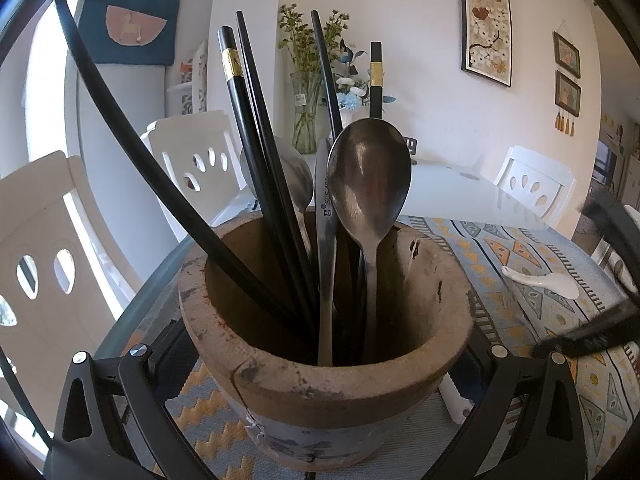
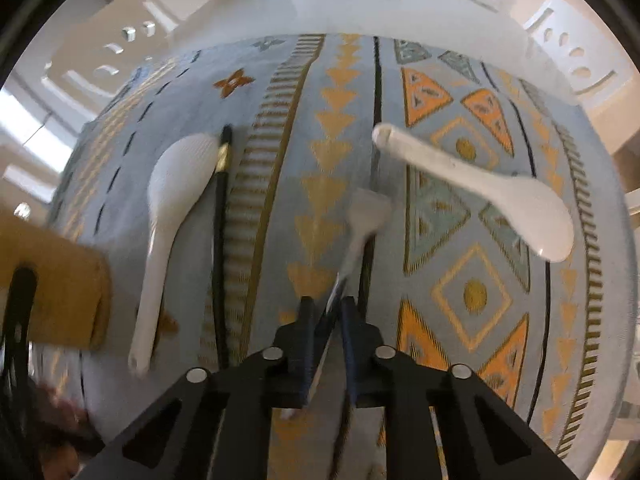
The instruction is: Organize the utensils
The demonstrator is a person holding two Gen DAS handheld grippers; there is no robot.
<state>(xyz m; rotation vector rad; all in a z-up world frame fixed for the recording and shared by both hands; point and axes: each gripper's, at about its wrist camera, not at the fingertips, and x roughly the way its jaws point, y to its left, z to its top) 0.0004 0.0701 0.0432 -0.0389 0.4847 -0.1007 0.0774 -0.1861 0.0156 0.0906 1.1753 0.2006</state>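
Observation:
A clay pot [image 1: 328,396] stands on the patterned cloth [image 1: 532,360], close between the fingers of my left gripper [image 1: 322,364], whose pads rest against its sides. Inside it stand black chopsticks [image 1: 256,148], a large metal spoon [image 1: 370,184] and other metal cutlery. My right gripper [image 2: 327,305] is shut on the thin handle of a metal fork [image 2: 368,210], whose head points away over the cloth. On that cloth lie a white ceramic spoon [image 2: 480,188], a white plastic spoon [image 2: 172,208] and one black chopstick [image 2: 219,240].
White chairs [image 1: 192,160] ring the glass table [image 1: 452,192], and a vase of flowers [image 1: 306,116] stands at its far side. The ceramic spoon [image 1: 540,280] lies right of the pot. The pot [image 2: 68,280] shows blurred at the right wrist view's left edge.

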